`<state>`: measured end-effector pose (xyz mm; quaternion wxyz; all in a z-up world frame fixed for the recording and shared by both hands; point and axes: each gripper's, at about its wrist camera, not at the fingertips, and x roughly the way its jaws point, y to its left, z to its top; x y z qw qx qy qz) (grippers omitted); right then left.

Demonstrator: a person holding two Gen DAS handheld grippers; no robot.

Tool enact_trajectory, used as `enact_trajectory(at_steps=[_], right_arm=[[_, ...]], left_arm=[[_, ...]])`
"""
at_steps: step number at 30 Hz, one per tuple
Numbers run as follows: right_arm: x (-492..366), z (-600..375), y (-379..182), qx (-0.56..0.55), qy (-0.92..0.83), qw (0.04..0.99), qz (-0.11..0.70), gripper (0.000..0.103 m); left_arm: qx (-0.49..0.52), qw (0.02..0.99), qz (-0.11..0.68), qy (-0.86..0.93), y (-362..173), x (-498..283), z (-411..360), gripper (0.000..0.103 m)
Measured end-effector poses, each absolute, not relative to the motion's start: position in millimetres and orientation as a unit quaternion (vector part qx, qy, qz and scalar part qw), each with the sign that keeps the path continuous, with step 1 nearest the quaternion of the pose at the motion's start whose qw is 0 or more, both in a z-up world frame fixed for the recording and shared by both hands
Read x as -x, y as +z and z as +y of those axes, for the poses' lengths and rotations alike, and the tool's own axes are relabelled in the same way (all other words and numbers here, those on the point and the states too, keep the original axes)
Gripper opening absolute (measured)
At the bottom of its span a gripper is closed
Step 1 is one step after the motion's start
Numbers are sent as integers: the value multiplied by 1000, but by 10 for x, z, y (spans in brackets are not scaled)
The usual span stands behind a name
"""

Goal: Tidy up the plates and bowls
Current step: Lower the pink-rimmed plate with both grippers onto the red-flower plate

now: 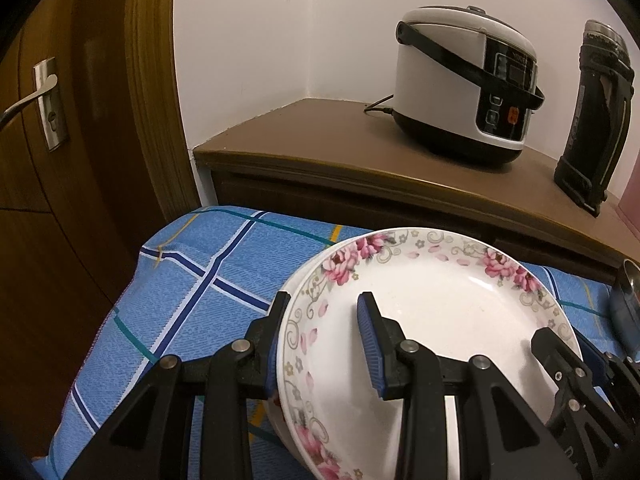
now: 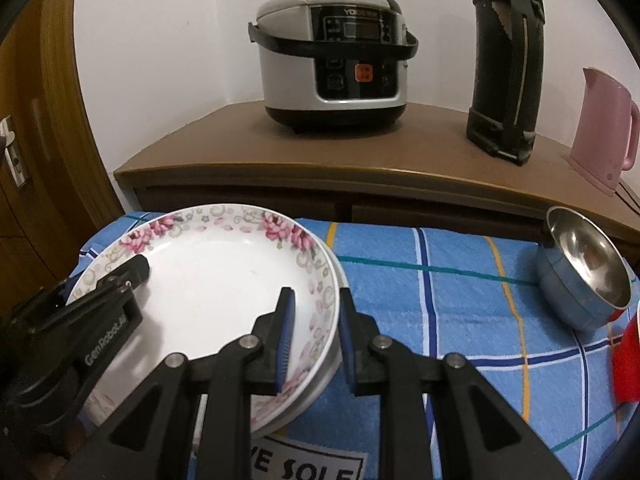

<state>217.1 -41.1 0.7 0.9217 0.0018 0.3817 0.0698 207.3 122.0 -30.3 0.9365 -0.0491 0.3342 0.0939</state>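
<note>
1. Both grippers, left [image 1: 324, 344] and right [image 2: 316, 332], pinch opposite rims of the plate [image 2: 224, 276], which lies on another plate on the cloth [image 2: 440, 280].
2. Steel bowl [image 2: 580, 268] sits well right.
3. Cooker [image 2: 332, 56], flask [image 2: 504, 64] and pink jug [image 2: 600, 128] stand on the cabinet behind.

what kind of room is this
Probably a home kitchen or dining corner. A rice cooker and a pink kettle stand on a wooden cabinet, with floral plates on a blue checked cloth.
</note>
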Motion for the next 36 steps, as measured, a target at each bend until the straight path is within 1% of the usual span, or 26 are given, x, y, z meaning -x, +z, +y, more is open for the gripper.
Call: enact_trajectory(at_steps=[18,28,36], right_arm=[[-2021,-372,30,9,56,926,374,22],[-2017,-343,47,16,57,929,365,23],[-2087,-321,4,23,62,924,376,23]], left_arm=[[23,936,337,104,-263,-2086,1185,37],[21,935,337,106,-274,-2092,1178,37],[27,936,332,116,-261,-2095,1208,38]])
